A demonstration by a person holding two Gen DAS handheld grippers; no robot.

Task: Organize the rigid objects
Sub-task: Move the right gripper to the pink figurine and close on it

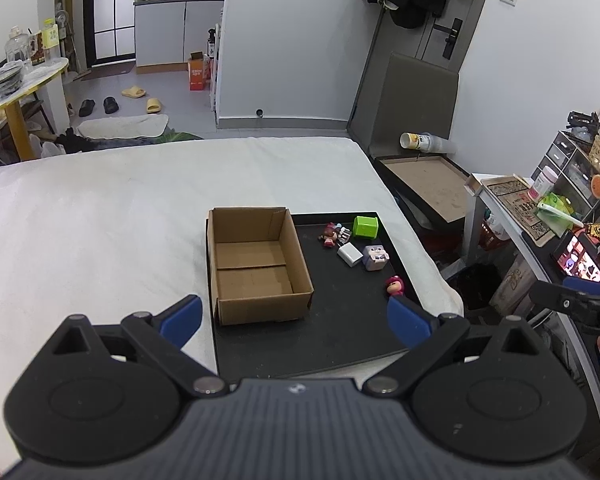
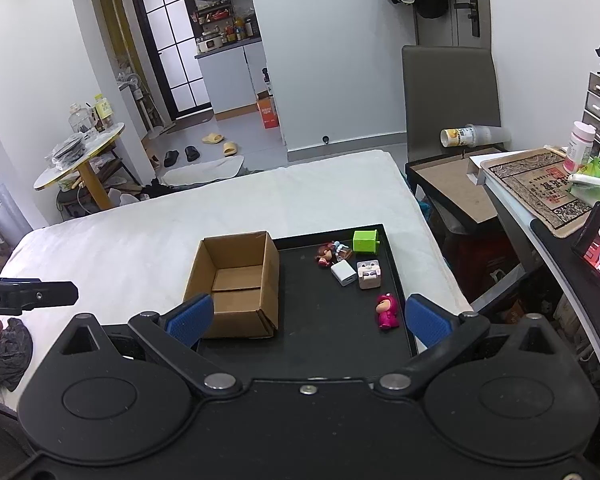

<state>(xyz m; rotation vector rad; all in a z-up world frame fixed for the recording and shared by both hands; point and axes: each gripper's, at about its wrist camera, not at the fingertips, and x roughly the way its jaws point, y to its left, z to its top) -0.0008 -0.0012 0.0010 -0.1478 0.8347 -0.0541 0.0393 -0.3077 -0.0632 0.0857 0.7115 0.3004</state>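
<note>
Right wrist view: one cardboard box, five toys, both hand-held grippers spread apart.

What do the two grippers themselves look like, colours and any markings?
Both are matte black plastic with blue ribbed pads: left gripper, right gripper. Each has two round black discs, silver pivot pins and a ribbed grey-black body. White lettering shows on each gripper's side, only partly readable.

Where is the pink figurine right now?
The pink figurine stands on the black tray near its right edge, apart from the other toys, closer to the camera than the grey cube toy.
</note>
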